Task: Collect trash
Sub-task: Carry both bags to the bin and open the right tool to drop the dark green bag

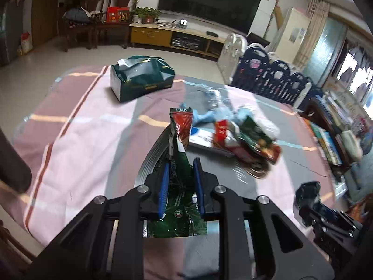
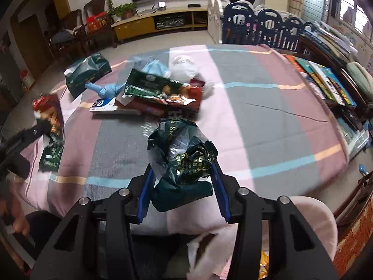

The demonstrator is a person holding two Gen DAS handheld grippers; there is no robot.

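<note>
The tabletop [image 2: 268, 126] is round, under a striped cloth in pink, grey and mauve. Near its far left edge sits a dark green tissue pack [image 1: 142, 78], soft-sided and dented, probably not trash at all.

Toward the middle lies the heap of trash [image 2: 158, 93]: a flat white box at the bottom, crumpled green and red snack bags across it, a light blue glove and a knotted white bag behind. All of it looks light and limp apart from the box, which is stiff and would be best taken by a long edge. The bags should be pinched at a fold or a sealed end, since glossy film is likely to slip from a flat hold.

The right hand-held gripper [image 2: 184, 186] is clamped at middling width on a wadded dark green plastic bag [image 2: 181, 156], held over the near edge. It is bulky but soft, and would likely squash further.

The left hand-held gripper [image 1: 180, 186] stands narrow, its blue pads pressing the lower half of a green and red snack wrapper [image 1: 180, 144], which stands up from the jaws above the cloth. It is thin, crinkly film, nearly weightless, and its free top may flap.
</note>
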